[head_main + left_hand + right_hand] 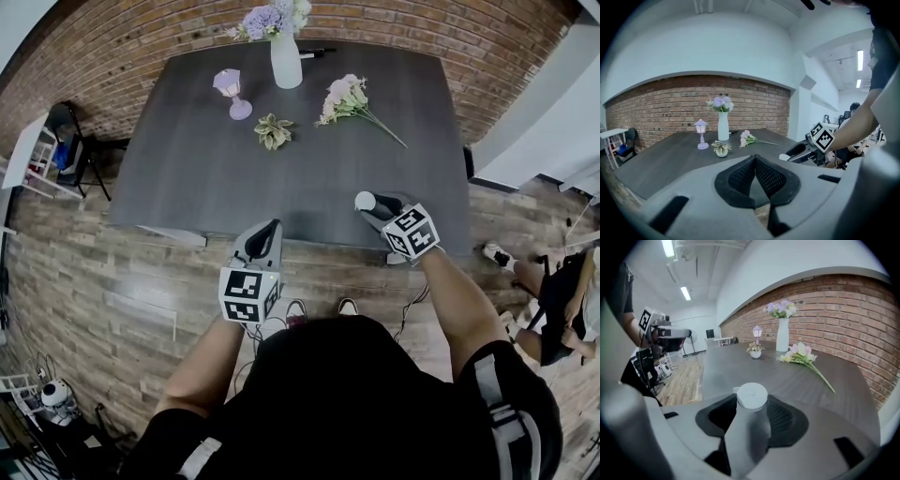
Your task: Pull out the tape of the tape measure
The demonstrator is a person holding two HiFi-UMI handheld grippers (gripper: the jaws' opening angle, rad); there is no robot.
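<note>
My left tongs (754, 158) are clenched tip to tip with nothing in them. My right tongs (752, 409) grasp the tape measure (751, 394), a white round case wedged between the pads, over the near edge of the dark table (281, 187); whether any tape is out I cannot tell. Farther on lie a small potted plant (273, 130) and a flower sprig (349, 97), then a lilac lantern (231, 92) and a white vase (286, 61).

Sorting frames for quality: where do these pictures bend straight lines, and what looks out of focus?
Head view: the table looks bowed. Left gripper view: the brick wall arches. Right gripper view: the white tape measure by the lens is soft.
</note>
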